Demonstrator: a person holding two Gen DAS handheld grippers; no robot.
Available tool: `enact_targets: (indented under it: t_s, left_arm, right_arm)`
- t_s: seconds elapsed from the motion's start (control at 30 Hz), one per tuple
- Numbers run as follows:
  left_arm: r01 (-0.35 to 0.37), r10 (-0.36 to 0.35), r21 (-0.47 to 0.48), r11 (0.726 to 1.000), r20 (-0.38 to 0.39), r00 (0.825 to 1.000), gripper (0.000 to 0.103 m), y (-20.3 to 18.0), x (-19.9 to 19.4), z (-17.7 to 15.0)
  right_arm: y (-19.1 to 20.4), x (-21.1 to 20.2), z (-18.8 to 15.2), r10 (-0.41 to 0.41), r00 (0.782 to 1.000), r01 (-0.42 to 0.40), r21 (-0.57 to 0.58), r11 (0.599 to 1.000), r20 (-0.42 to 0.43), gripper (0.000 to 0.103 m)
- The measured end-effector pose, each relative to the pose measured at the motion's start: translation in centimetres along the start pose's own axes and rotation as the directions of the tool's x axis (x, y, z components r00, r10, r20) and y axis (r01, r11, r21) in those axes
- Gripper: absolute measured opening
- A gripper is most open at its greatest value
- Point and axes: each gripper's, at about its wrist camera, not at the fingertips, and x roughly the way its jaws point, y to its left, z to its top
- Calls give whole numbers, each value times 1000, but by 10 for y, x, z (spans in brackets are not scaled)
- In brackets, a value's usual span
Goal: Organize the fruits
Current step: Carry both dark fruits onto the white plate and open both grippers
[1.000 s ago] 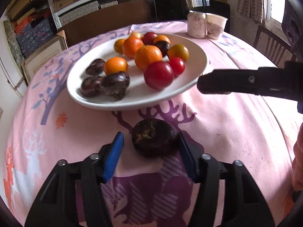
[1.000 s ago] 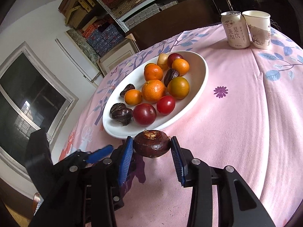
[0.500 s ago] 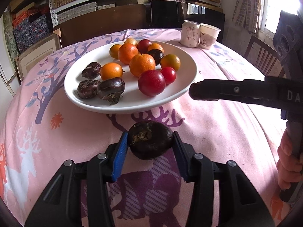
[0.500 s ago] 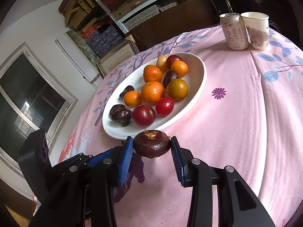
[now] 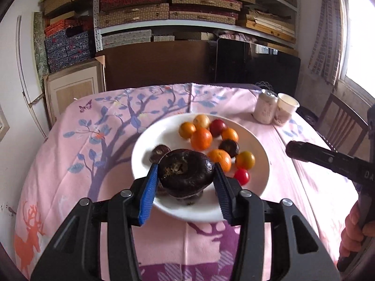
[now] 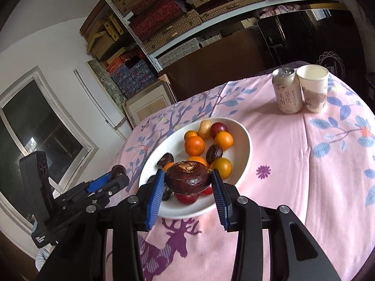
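Both grippers are carrying fruit above the near edge of the white plate [image 5: 259,145]. The left gripper [image 5: 186,175] is clamping a dark water chestnut [image 5: 185,172] between its blue pads [image 5: 150,187]; its jaws have just been closing onto it, and it is hanging off the cloth in front of the plate. The right gripper [image 6: 187,180] is pinching a second, reddish-brown water chestnut [image 6: 187,178] in the same way, over the plate's near rim.

Each chestnut is round and glossy and is being squeezed across its widest girth only, so a tilt or a jolt could be rolling it out of the pads, sending it bouncing off the plate or across the pink tablecloth [image 6: 293,164].

The plate is already crowded: oranges [image 5: 201,138], a cherry tomato [image 5: 241,176] and other dark chestnuts [image 5: 229,147] are lying close together toward the far and right parts. Letting go from this height could be knocking a neighbour over the shallow rim.

The two tools are also working close together on the same near side; the right one's black arm [image 5: 328,161] is reaching in from the right in the left view, and a collision could be shaking either chestnut loose. The soda can [image 6: 287,91] and paper cup [image 6: 314,89] are standing far off to the right, out of harm's way.
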Motion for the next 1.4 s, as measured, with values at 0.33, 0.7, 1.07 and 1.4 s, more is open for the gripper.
enact_targets:
  t_s: [0.33, 0.7, 1.07, 1.4]
  left_arm:
    - [-7, 5, -49, 999, -32, 999, 46, 18, 61, 36]
    - [-13, 11, -20, 1000, -95, 995, 46, 15, 105, 26]
    - [-21, 16, -37, 999, -133, 991, 46, 21, 124, 19]
    - [-34, 30, -40, 999, -102, 994, 59, 21, 111, 23]
  right_arm:
    - [17, 50, 41, 3, 1000, -4, -38, 999, -19, 41]
    - [16, 104, 28, -55, 992, 47, -81, 996, -111, 41]
    - [5, 126, 28, -69, 988, 61, -63, 996, -135, 43]
    - [14, 115, 31, -64, 992, 54, -90, 994, -112, 44]
